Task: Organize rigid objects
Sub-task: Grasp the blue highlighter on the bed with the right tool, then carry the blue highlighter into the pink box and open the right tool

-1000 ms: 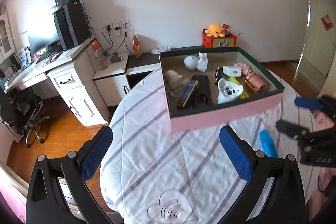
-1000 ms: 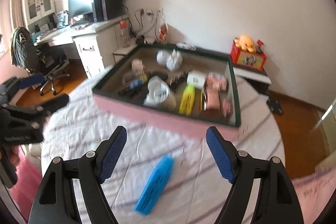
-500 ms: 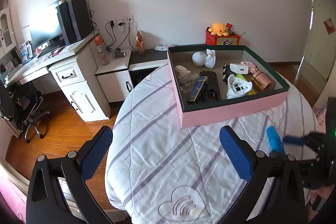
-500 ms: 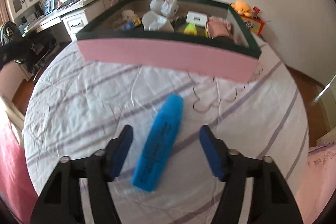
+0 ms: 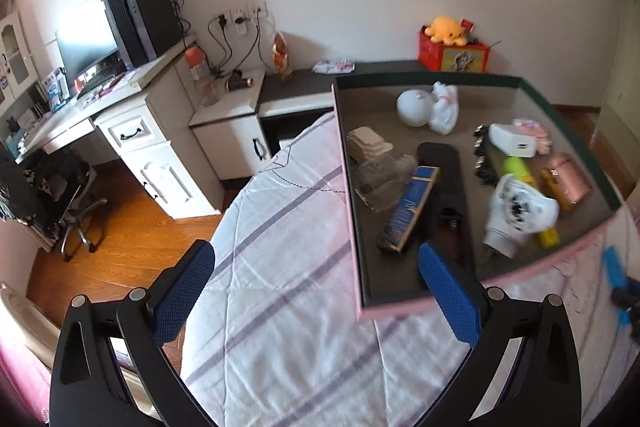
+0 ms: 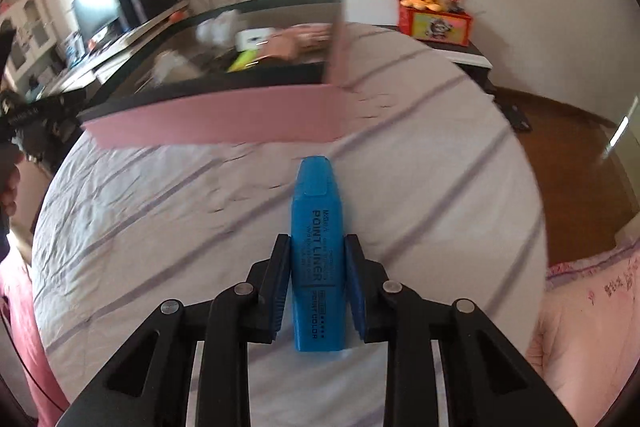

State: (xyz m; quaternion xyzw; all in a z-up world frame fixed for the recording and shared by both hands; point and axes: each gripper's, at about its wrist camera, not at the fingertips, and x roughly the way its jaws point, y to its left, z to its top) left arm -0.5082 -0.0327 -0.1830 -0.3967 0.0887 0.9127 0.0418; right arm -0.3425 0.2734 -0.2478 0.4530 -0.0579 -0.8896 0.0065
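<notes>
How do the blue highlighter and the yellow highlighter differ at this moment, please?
The blue highlighter lies on the striped cloth, outside the box; the yellow highlighter lies inside it. The blue one sits between the right gripper's closing jaws; nothing grips the yellow one. The blue one shows whole, while a white gadget partly covers the yellow one. Both appear to be chunky markers lying flat.

surface: round table [image 5: 304, 339] (striped white cloth) | on it: pink box [image 6: 224, 119]; blue highlighter [image 6: 316, 227]
</notes>
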